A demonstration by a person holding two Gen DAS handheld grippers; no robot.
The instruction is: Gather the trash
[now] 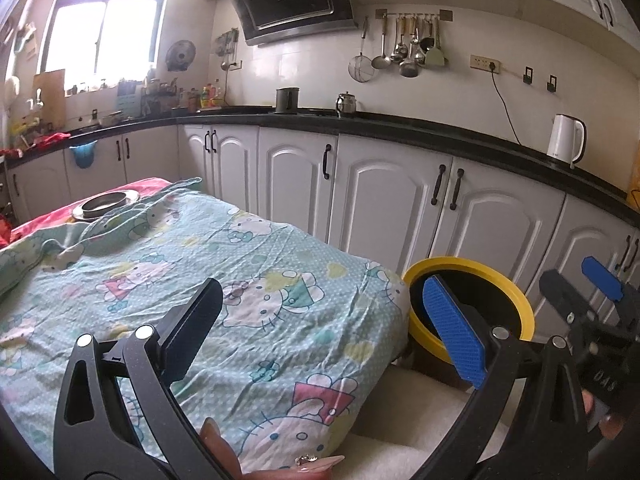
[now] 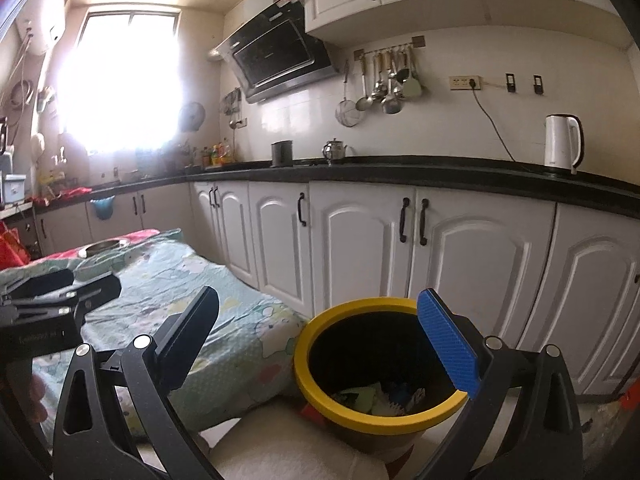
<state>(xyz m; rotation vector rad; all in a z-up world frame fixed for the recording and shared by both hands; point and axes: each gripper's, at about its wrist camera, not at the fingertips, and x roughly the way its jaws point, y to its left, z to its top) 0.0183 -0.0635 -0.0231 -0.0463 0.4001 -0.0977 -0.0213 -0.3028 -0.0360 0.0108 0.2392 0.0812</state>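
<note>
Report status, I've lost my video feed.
Left gripper open, empty. Right gripper open, empty. Bin beside table, trash inside. Tablecloth shows no litter.

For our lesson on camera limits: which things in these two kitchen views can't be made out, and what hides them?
- Contents of the yellow-rimmed black bin: right wrist view shows only scraps, too small and shadowed to name; in the left view the left tool blocks them.
- Window sill items: washed out by glare.
- Round metal dish on the cartoon-print cloth: its inside is hidden by its rim.
</note>
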